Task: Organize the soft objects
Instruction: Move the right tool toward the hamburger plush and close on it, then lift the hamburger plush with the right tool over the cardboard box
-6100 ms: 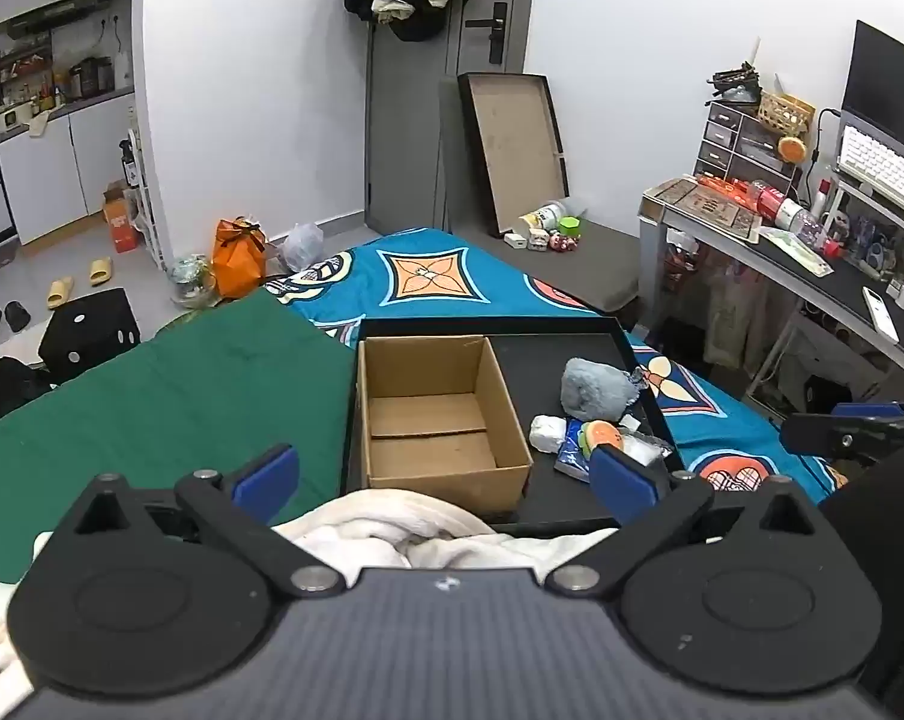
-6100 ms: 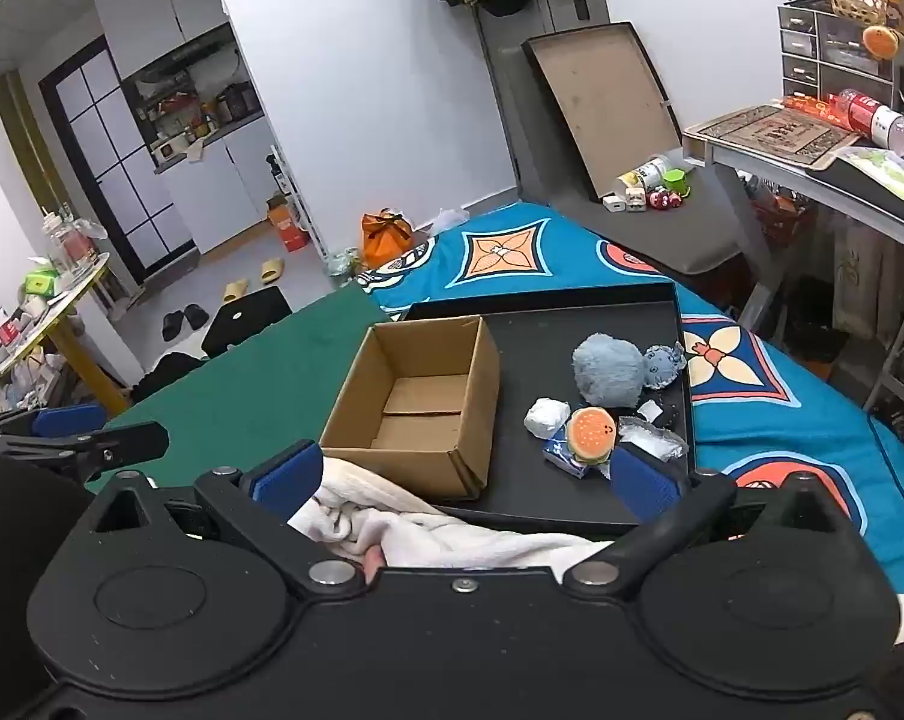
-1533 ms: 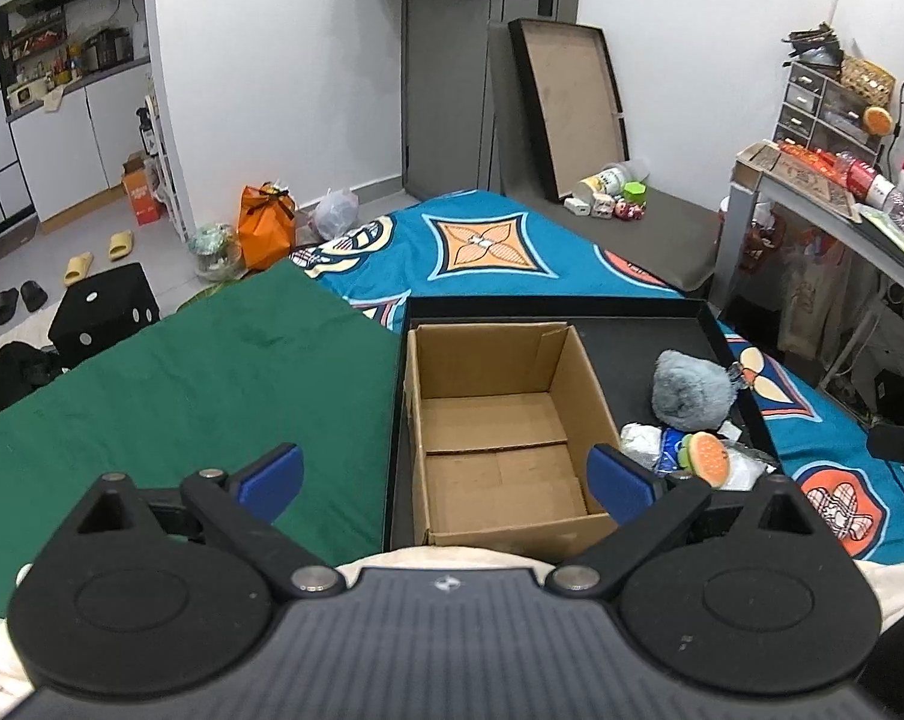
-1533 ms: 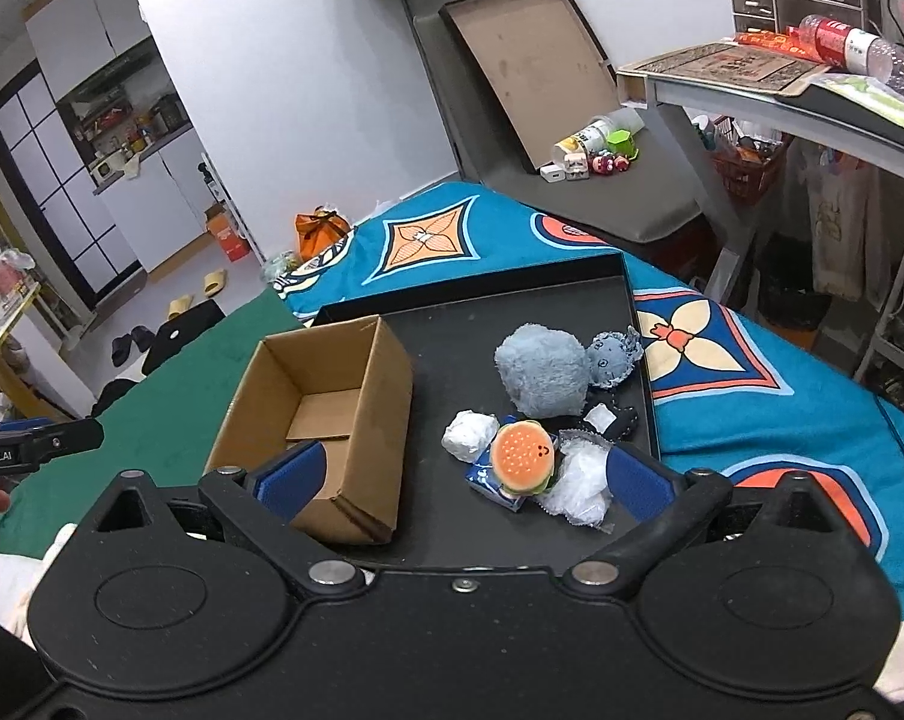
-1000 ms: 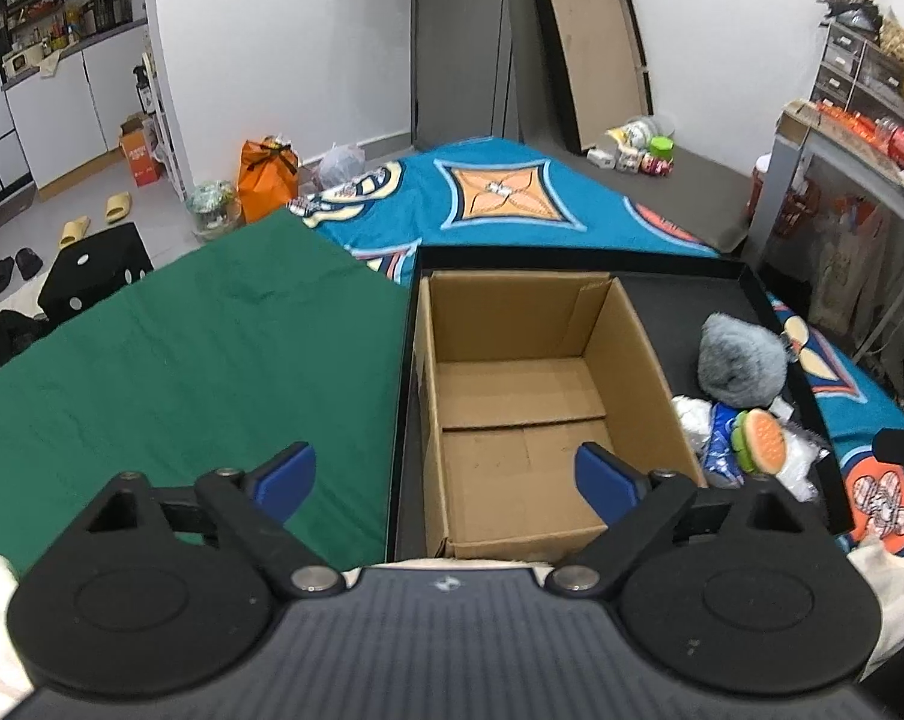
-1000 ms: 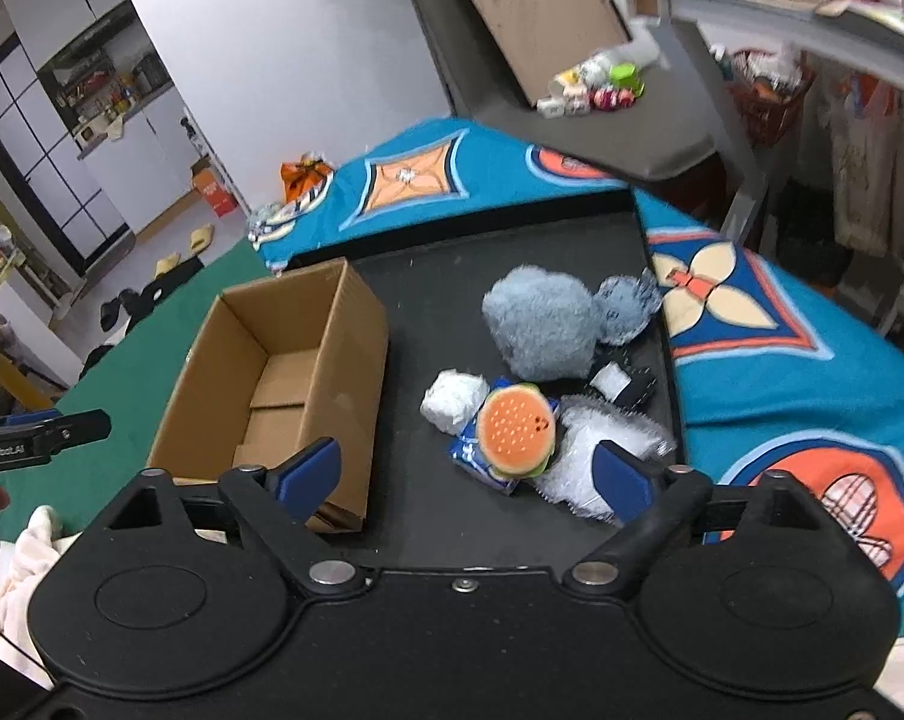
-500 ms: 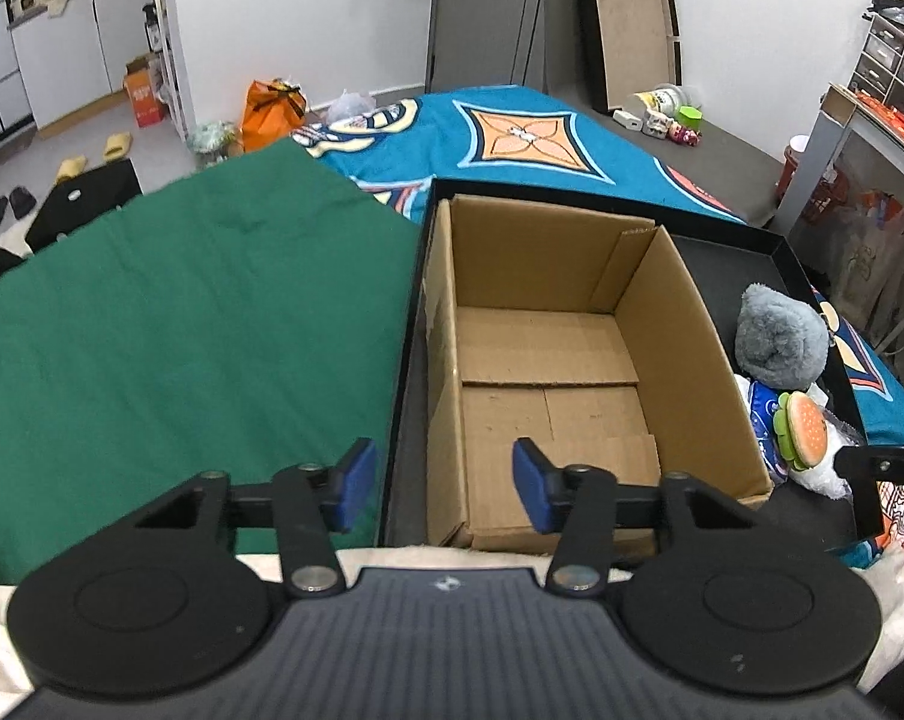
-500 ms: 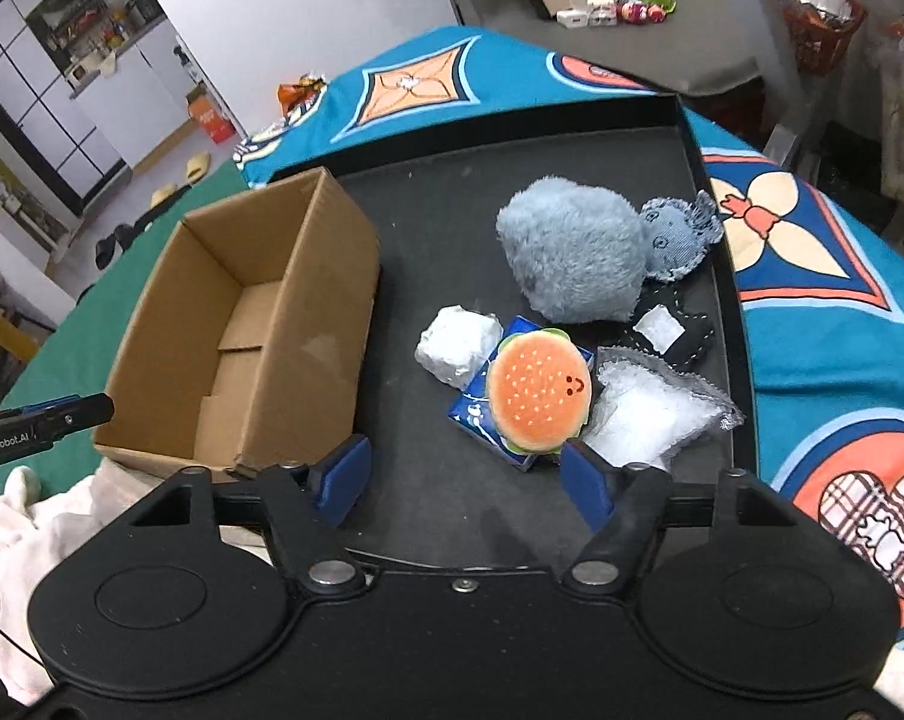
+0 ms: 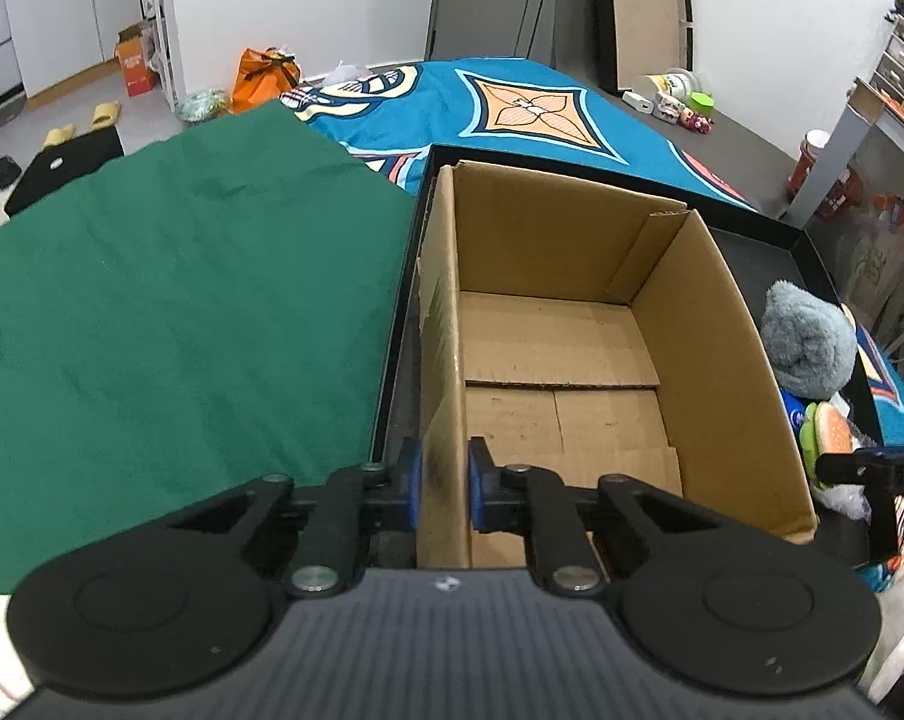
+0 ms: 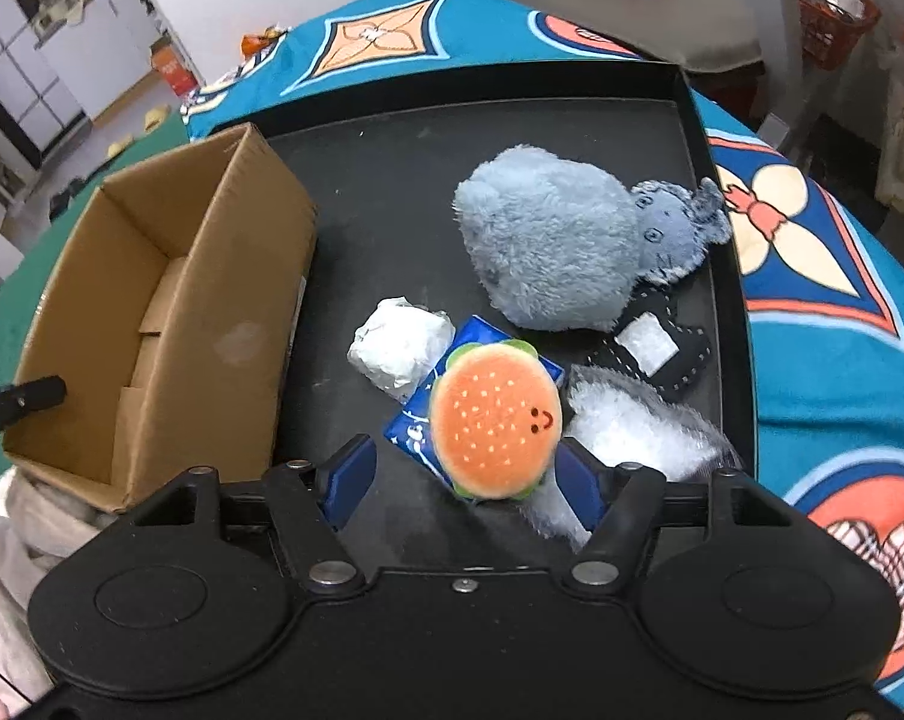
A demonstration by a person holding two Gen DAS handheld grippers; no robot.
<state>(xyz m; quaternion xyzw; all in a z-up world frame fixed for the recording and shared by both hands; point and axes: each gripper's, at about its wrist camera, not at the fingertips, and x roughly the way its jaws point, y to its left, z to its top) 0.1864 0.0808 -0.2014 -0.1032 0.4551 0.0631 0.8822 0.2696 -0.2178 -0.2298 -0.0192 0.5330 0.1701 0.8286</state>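
Cardboard box (image 9: 572, 324) wall pinched in my left gripper (image 9: 440, 483), burger plush (image 10: 494, 417) between my right gripper's (image 10: 461, 474) fingers

My left jaws have just closed onto the box's left wall at its near corner, one blue pad on each side; the box sits empty at the left end of the black tray (image 10: 716, 192). My right jaws, which have just been narrowing, stand partly open around the orange burger plush, right of the box; I see no pad pressing it. It lies on a blue packet (image 10: 410, 420), with a white wrapped lump (image 10: 398, 348) between it and the box, a clear bag (image 10: 626, 426) on its far side from the box, and a grey-blue plush (image 10: 548, 246) behind it
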